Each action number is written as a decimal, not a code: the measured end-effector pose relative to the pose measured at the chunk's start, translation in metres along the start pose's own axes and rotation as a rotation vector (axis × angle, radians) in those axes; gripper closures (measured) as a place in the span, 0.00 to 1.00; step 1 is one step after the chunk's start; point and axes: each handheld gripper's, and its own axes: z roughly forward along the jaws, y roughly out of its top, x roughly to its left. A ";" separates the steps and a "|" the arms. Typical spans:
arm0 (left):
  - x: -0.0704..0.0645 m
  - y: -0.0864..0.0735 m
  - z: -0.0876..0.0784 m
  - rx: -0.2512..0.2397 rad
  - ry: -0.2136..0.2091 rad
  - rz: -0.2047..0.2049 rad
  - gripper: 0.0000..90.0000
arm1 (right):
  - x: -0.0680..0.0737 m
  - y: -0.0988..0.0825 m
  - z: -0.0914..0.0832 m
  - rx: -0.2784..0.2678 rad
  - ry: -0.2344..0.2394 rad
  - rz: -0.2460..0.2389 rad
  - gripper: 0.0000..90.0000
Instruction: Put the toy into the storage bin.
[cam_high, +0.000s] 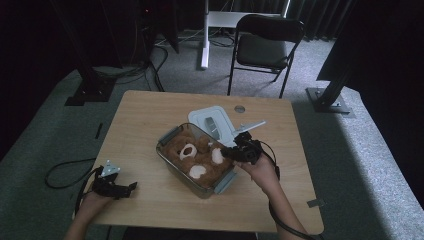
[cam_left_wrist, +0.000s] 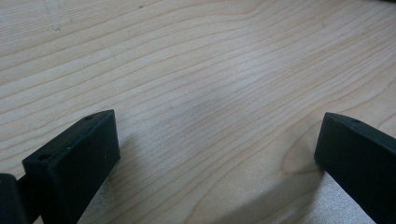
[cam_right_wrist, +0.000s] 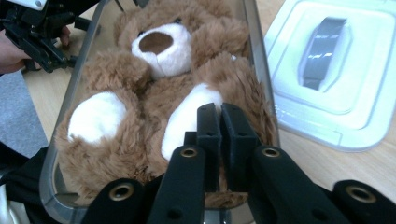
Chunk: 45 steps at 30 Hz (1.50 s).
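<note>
A brown teddy bear (cam_high: 197, 157) with white muzzle and paws lies on its back in a clear plastic box (cam_high: 168, 135) at mid-table. In the right gripper view the bear (cam_right_wrist: 154, 70) fills the box (cam_right_wrist: 257, 56). My right gripper (cam_high: 231, 152) hovers at the box's right rim; its jaws (cam_right_wrist: 220, 109) are shut together with nothing between them, just over the bear's white foot. My left gripper (cam_high: 131, 187) rests near the table's front left corner. It stands open over bare wood (cam_left_wrist: 219, 140), and it also appears far off in the right gripper view (cam_right_wrist: 42, 32).
The box's white lid (cam_high: 212, 120) lies flat just behind the box, with a grey handle recess (cam_right_wrist: 322, 51). The wooden table (cam_high: 150, 110) has bare room at left and front. A black folding chair (cam_high: 265, 45) stands beyond the table's far edge.
</note>
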 end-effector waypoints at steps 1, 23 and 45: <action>0.000 0.000 0.000 0.000 0.000 0.000 0.00 | 0.000 0.000 0.002 0.006 -0.001 0.004 0.97; 0.000 0.000 0.000 0.001 -0.001 -0.001 0.00 | 0.025 0.017 0.072 0.231 -0.230 -0.184 1.00; 0.000 0.000 0.000 0.000 0.000 -0.002 0.00 | -0.017 0.017 0.016 -0.088 -0.028 0.099 0.35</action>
